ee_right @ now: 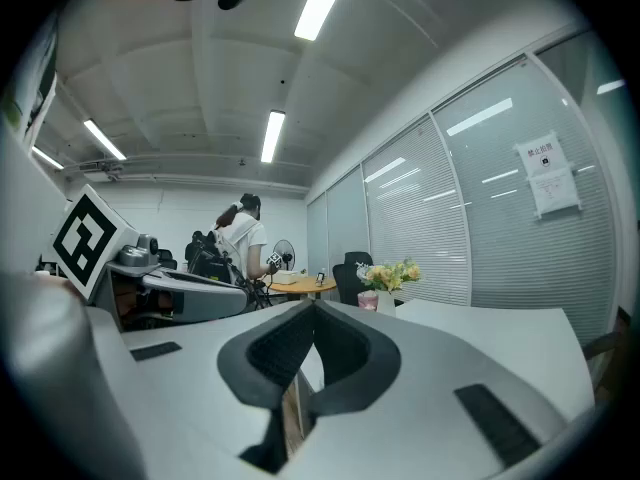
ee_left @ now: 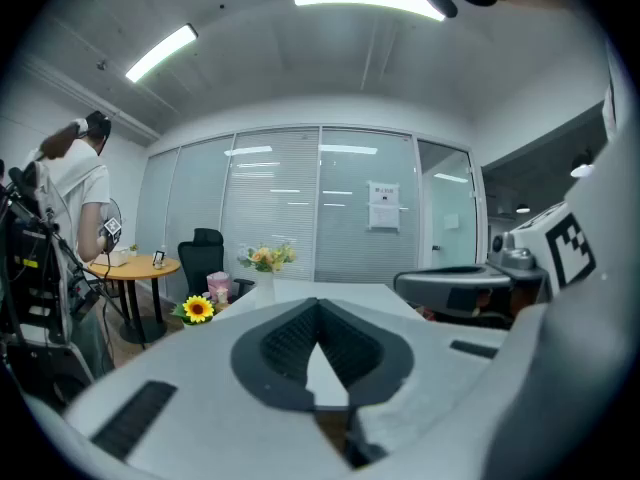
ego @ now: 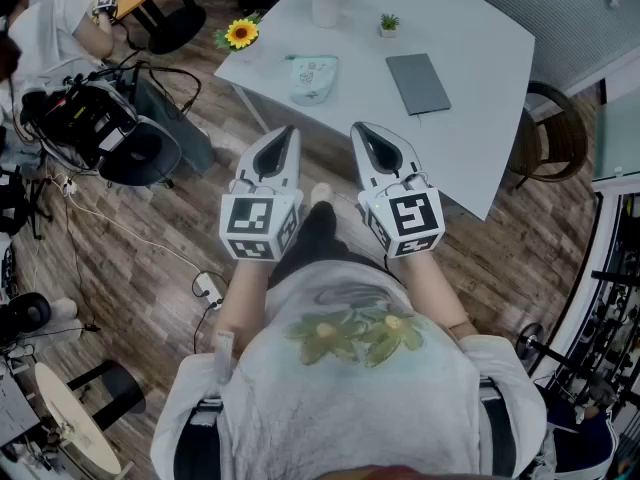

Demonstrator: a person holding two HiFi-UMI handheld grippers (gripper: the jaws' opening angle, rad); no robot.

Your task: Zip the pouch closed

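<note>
The pouch (ego: 313, 76), pale blue with a small print, lies flat on the white table (ego: 470, 118) near its left edge. Both grippers are held side by side short of the table's near edge, over the wooden floor and well apart from the pouch. My left gripper (ego: 286, 132) is shut with nothing in it, and its jaws (ee_left: 318, 304) meet at the tips. My right gripper (ego: 361, 129) is shut and empty too, its tips (ee_right: 312, 306) together. The pouch does not show in either gripper view.
A grey notebook (ego: 418, 82), a white vase (ego: 325, 3), a small potted plant (ego: 389, 24) and a sunflower (ego: 241, 34) are on the table. A chair (ego: 552, 133) stands at its right. Camera gear (ego: 95, 123), cables and a power strip (ego: 208, 288) lie on the floor at left, near another person (ego: 50, 28).
</note>
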